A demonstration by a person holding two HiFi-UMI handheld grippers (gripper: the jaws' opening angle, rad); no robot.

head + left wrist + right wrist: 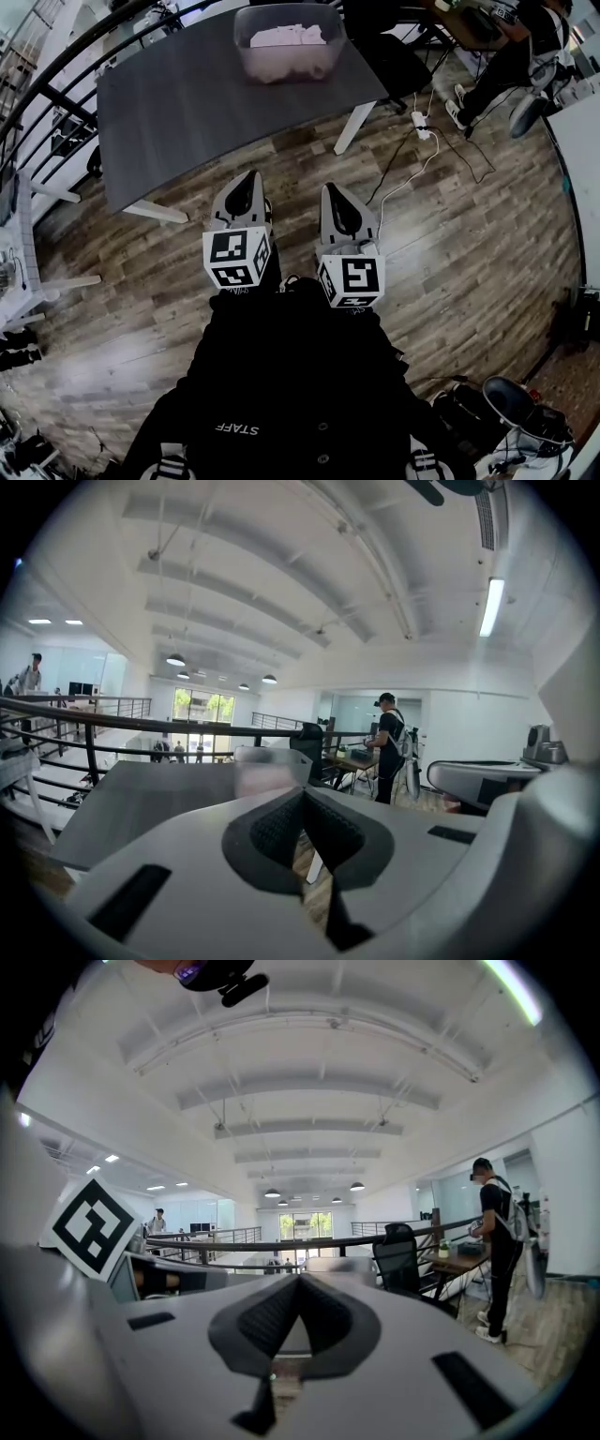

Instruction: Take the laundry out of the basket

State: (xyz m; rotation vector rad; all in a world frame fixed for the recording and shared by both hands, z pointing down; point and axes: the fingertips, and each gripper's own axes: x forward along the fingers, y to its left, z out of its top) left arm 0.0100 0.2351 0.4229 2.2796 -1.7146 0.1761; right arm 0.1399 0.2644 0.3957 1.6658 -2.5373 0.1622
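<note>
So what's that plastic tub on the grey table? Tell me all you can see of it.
It is a rectangular basket of clear, slightly frosted plastic, with rounded corners and no lid. It stands upright near the far edge of the dark grey table. Inside is a heap of pale laundry, whitish to pinkish, which shows through the walls. Only the table and the laundry touch it.

Basket (281,64) contents — pale, indistinct

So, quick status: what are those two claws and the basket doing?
Left gripper, right gripper: shut, empty. Laundry in basket on table, untouched. Nothing blocking.
</note>
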